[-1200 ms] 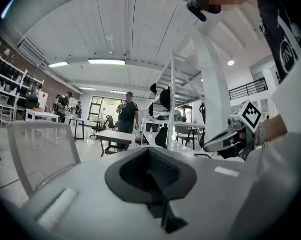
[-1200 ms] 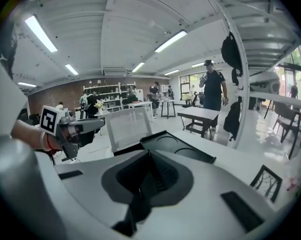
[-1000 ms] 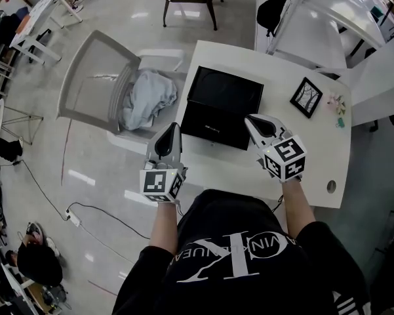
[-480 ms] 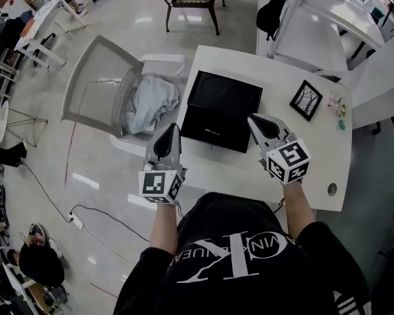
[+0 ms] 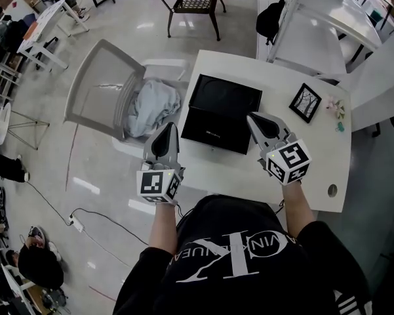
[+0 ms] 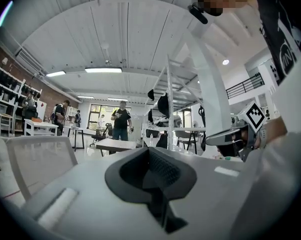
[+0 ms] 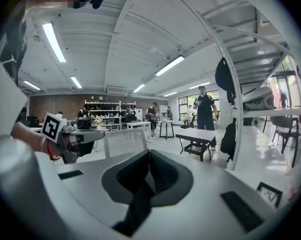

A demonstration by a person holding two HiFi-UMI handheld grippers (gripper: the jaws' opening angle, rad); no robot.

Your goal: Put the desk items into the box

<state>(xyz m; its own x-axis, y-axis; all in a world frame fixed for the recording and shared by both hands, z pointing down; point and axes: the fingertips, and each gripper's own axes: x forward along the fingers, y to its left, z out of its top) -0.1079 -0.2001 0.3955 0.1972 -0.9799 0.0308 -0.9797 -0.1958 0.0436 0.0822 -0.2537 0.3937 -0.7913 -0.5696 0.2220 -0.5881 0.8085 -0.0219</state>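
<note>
White surface (image 5: 275,84): black box (image 5: 223,104) in the middle, picture frame (image 5: 306,102) to its right. My left gripper (image 5: 170,128) and right gripper (image 5: 254,119) hover empty, fingers together. Packing looks unstarted; next I'd open the right and reach for the frame.

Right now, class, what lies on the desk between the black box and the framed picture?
Nothing: the head view shows only bare white desk between the black box and the framed picture.

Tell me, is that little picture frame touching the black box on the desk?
Apart. The head view shows the picture frame lying to the right of the black box, with a bare strip of white desk plainly between them.
</note>
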